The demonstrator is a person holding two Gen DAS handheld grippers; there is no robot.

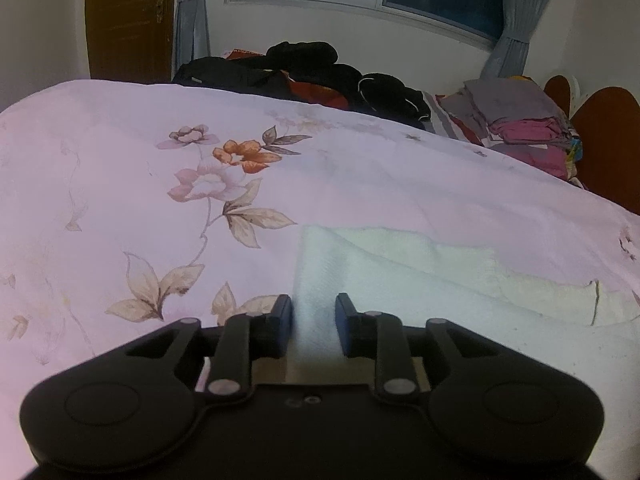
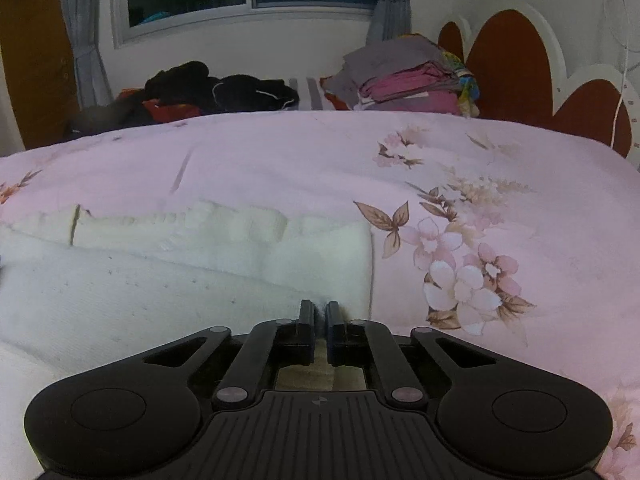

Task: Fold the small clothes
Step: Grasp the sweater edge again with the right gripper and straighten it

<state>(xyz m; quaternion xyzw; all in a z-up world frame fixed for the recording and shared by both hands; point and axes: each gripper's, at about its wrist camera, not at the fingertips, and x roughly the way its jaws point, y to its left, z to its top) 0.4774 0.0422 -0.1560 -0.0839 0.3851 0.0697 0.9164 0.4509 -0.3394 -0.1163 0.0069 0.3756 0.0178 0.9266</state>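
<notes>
A white small garment [image 1: 420, 276] lies spread on the pink floral bedspread [image 1: 160, 184]. My left gripper [image 1: 314, 310] is open, its fingers straddling the garment's near left edge, the cloth between them. In the right wrist view the same white garment [image 2: 160, 272] fills the lower left. My right gripper [image 2: 319, 312] is shut on the garment's near right corner, with a thin bit of cloth between the pads.
A pile of dark clothes [image 1: 320, 76] lies at the far side of the bed, also in the right wrist view [image 2: 216, 88]. A stack of folded grey and pink clothes [image 2: 404, 76] sits by the brown headboard [image 2: 516, 60]. A window and curtains are behind.
</notes>
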